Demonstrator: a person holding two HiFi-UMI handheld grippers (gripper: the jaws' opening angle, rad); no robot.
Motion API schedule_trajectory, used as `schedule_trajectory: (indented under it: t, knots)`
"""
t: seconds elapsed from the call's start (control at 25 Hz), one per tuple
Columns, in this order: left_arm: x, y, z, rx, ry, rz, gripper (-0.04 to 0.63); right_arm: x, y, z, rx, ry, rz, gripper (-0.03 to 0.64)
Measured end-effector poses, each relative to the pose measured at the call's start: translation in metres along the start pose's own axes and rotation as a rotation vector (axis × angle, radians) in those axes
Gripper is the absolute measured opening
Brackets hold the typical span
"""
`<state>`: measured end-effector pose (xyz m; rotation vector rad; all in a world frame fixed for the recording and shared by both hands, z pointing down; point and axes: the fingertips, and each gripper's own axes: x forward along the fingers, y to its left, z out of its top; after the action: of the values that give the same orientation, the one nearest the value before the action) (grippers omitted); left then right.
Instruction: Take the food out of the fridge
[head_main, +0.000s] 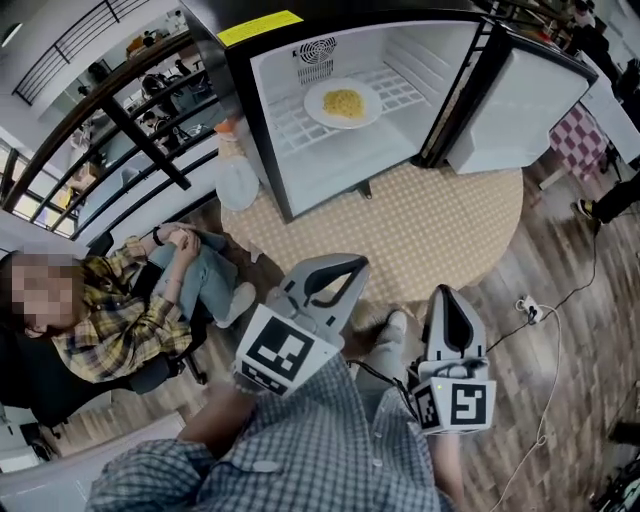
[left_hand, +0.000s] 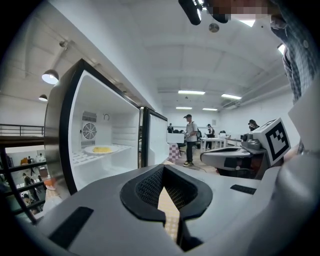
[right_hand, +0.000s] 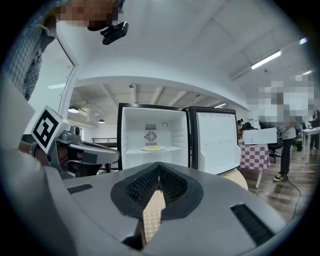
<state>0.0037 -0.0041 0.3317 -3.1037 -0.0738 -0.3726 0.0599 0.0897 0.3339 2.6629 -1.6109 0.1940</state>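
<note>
Left gripper (left_hand: 163, 170): jaws closed tip to tip with nothing between them; only the woven top of the round table (head_main: 440, 235) shows through the gap behind the tips. Right gripper (right_hand: 158, 166): jaws likewise closed and empty. In the head view both grippers are level with each other over the floor, on the near side of the table's near edge and well apart from the fridge (head_main: 256, 130).

The fridge stands toward the far edge of the table. Its door (head_main: 520, 110) is swung fully open to the right, so the inside is clear to both gripper views. On the wire shelf (head_main: 400, 90) rests a white plate (head_main: 315, 100), about midway between the shelf's side edges and below the fan grille in the back wall. On the plate lies a small heap of yellow food (head_main: 343, 103) (what kind cannot be told).

Progress, as judged: the opening of the door is done, but the food is untouched on its shelf. Left to do are the reach into the fridge, the opening of the jaws, a grip on the plate's rim and the drawing of the plate out past the shelf's front edge.
</note>
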Motion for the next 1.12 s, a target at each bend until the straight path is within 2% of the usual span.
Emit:
schedule_trajectory:
  t: [0.2, 0.6, 0.88, 1.0, 1.12]
  knots:
    - [0.033, 0.015, 0.004, -0.050, -0.002, 0.077, 0.006, 0.035, -0.027, 0.003, -0.002, 0.005, 0.077, 0.009]
    - [0.106, 0.037, 0.029, -0.135, -0.017, 0.271, 0.006, 0.108, -0.094, 0.023, -0.050, 0.032, 0.292, 0.009]
    - [0.134, 0.052, 0.039, -0.205, -0.046, 0.431, 0.006, 0.145, -0.110, 0.025, -0.085, 0.045, 0.461, 0.009]
    - [0.143, 0.053, 0.040, -0.242, -0.056, 0.483, 0.006, 0.156, -0.118, 0.025, -0.119, 0.040, 0.500, 0.009]
    - [0.146, 0.054, 0.038, -0.260, -0.052, 0.524, 0.006, 0.167, -0.122, 0.025, -0.086, 0.050, 0.534, 0.009]
